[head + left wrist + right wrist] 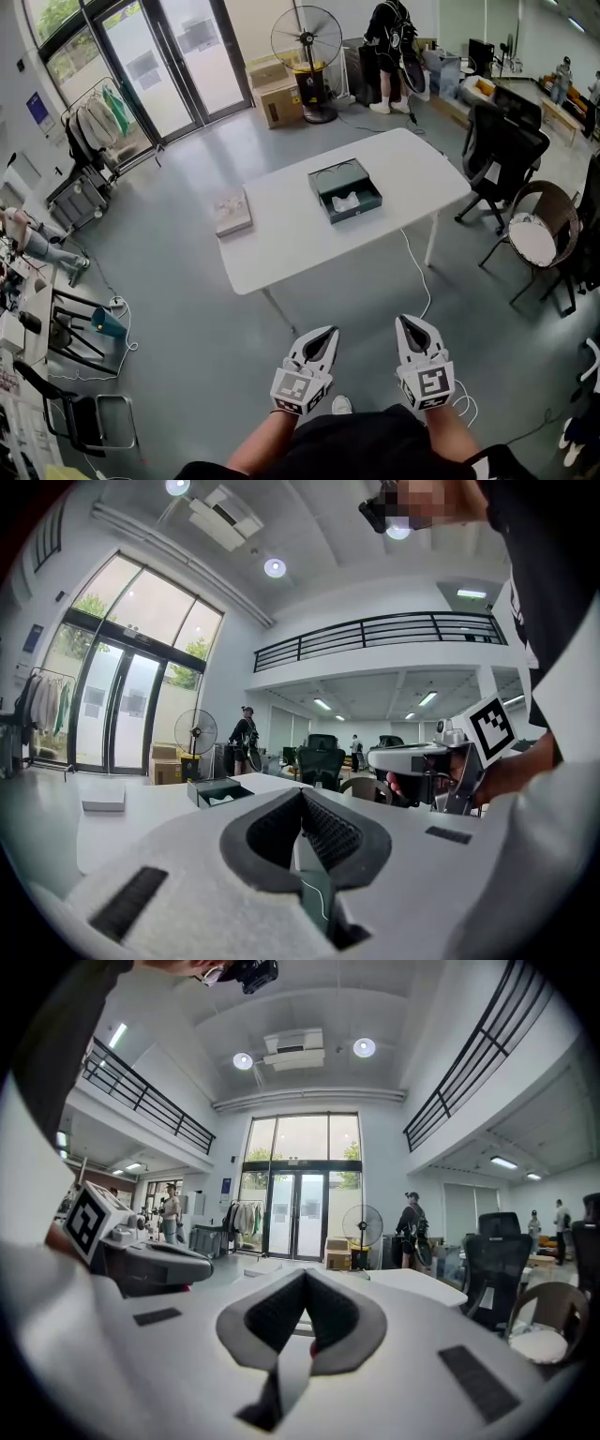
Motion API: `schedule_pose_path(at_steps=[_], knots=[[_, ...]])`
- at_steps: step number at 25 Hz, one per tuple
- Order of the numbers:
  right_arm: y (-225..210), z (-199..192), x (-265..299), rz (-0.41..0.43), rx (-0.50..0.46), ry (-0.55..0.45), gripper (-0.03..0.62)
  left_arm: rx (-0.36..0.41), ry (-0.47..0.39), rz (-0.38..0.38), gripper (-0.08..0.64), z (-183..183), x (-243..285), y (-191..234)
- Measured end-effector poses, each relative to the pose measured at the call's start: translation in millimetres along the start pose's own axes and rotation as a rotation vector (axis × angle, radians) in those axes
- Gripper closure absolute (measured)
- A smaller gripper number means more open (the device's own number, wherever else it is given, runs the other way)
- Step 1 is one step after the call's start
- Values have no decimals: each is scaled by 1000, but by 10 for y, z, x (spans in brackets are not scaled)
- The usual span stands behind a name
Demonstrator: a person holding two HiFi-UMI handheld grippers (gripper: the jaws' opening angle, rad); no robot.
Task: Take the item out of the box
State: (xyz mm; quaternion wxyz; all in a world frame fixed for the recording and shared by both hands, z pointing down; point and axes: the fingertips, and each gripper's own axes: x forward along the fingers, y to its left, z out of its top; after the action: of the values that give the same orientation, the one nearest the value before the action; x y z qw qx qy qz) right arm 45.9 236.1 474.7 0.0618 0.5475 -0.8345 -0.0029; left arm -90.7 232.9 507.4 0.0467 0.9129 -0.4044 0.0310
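White item (346, 201) lies inside the open dark green box (323, 178), toward its nearer right end; too small in the head view to name, possibly something wrapped or crumpled; nothing touches it. The box sits flat on the white surface (281, 239), right of centre, its long side running diagonally. A flat pale slab (232, 212), maybe a lid, lies apart from it near the surface's left edge. A white cable (419, 272) trails from the surface's near right side down across the grey floor.

Left claw (327, 332) and right claw (406, 322) are low in the head view, side by side, well short of the surface and pointing toward it; both are clenched with the dark pads meeting at the tips, nothing between them; each marker cube faces the head camera.

Beyond the surface: a standing fan (307, 39) beside cardboard cartons (278, 94), a person (387, 37) on their feet further right, glass doors at far left; a black office chair (506, 150) and a round wicker chair (536, 236) stand off the right end.
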Motion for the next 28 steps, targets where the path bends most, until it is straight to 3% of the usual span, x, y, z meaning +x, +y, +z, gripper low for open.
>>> schedule_pose_path(at_steps=[12,28], knots=[[-226,15,468,-37,-5,-28,586,0,20,7,552,-55,324,491],[-1621,0,1421,48,-26,-16,586,18,28,2,552,193,2101,672]])
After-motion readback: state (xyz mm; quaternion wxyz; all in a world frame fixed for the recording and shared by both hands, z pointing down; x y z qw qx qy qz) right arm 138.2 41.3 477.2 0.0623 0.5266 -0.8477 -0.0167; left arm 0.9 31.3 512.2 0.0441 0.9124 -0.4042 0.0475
